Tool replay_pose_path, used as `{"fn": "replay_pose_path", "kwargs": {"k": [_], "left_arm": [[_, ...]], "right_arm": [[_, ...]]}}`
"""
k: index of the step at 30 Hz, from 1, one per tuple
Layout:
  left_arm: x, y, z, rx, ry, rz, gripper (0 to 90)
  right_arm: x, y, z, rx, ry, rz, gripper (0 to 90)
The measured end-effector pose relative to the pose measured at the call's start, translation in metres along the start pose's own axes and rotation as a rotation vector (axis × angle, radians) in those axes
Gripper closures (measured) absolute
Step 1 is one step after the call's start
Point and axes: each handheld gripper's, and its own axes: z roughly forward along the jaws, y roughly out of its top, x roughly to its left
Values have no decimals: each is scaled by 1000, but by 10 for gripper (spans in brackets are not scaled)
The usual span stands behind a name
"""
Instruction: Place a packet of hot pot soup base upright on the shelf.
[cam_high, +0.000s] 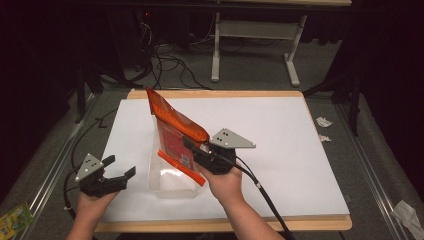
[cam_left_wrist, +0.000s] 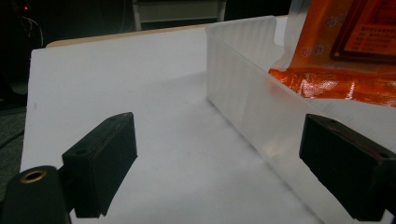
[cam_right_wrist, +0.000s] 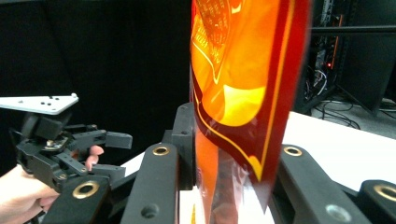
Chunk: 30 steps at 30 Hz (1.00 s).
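Before you sits a wooden table (cam_high: 215, 94) covered by a white sheet (cam_high: 280, 150), and on that sheet stands a clear plastic container (cam_high: 172, 180) toward the near left.

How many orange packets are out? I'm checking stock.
1: the orange packet stands tilted in the clear bin, held by the right gripper. Others may be hidden.

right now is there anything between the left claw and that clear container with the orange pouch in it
Nothing visible stands in the way. The left claw is open and apart from the clear container, with bare white tabletop between its jaws and the container's near wall. The orange pouch sits in the container, pinched by the right claw on the far side.
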Motion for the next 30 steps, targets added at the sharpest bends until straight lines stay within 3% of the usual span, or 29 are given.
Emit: {"fn": "replay_pose_path", "kwargs": {"k": [4, 8, 30], "left_arm": [[1, 0, 2, -7, -6, -25, 128], [0, 2, 5, -7, -8, -20, 130], [4, 1, 0, -14, -3, -31, 134]], "right_arm": [[2, -4, 7, 11, -5, -11, 726], [5, -11, 15, 34, -24, -29, 726], [4, -32, 32, 67, -37, -6, 725]]}}
